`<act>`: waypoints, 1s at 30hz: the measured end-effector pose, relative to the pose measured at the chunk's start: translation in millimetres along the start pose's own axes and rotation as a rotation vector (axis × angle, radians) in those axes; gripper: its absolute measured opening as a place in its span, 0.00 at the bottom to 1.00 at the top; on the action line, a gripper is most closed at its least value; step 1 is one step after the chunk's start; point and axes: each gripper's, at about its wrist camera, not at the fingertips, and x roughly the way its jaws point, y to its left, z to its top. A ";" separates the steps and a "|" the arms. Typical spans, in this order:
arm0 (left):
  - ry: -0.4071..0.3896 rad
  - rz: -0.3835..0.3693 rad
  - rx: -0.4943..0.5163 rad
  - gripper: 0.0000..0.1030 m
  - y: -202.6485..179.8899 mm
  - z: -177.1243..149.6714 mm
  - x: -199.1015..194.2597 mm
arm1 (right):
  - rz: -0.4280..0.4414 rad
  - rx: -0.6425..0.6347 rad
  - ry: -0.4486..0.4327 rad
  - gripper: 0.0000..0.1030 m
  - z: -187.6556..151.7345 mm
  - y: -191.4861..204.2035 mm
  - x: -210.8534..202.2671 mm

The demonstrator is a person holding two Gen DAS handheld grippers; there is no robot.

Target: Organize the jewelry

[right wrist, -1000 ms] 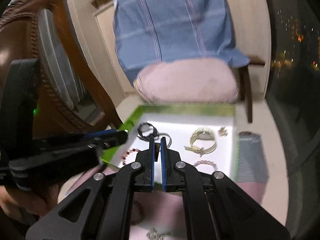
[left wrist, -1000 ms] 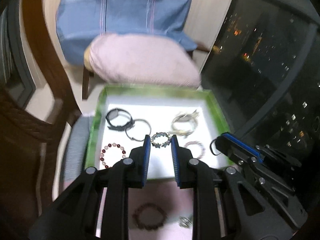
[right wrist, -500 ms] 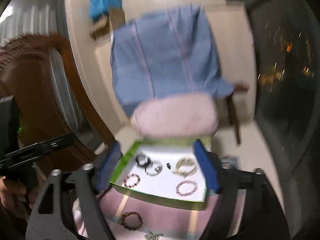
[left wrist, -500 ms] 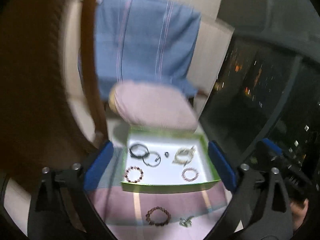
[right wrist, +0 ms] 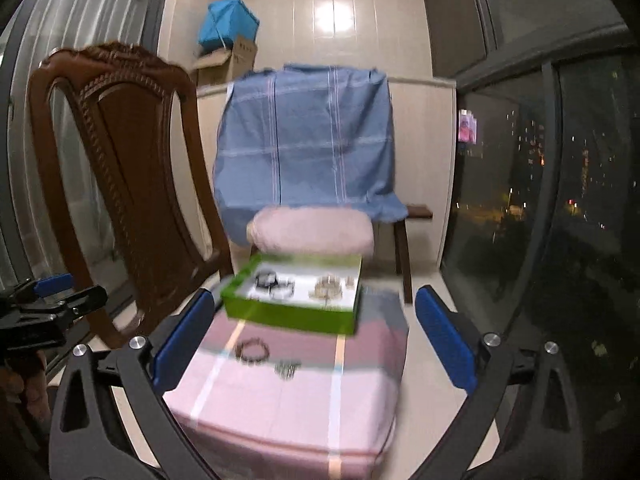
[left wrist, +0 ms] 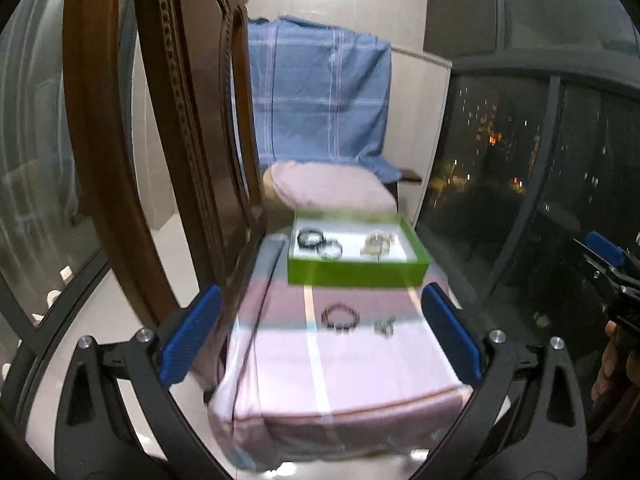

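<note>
The left gripper (left wrist: 320, 334) stands wide apart and empty; the right gripper (right wrist: 310, 338) is opening, nothing between its jaws. Beyond them, a dark beaded bracelet (left wrist: 340, 317) and a small silver trinket (left wrist: 384, 326) lie on the pink striped cloth (left wrist: 360, 372), near the green cardboard box (left wrist: 356, 274) holding bracelets.

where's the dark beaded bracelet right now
In both wrist views the dark beaded bracelet lies on the pink cloth, outside and in front of the green box, just left of a small silvery piece.
</note>
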 end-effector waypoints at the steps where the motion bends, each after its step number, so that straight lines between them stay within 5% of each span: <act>1: 0.005 -0.004 0.008 0.96 -2.2 -2.4 -4.5 | -0.004 -0.003 0.024 0.95 -6.6 2.5 -2.0; 10: 0.069 -0.030 0.034 0.96 -20.6 -20.7 -14.9 | -0.004 -0.001 0.098 0.95 -34.8 14.3 -17.2; 30: 0.093 -0.049 0.036 0.96 -23.8 -25.2 -19.2 | -0.001 0.008 0.108 0.95 -35.4 17.1 -19.1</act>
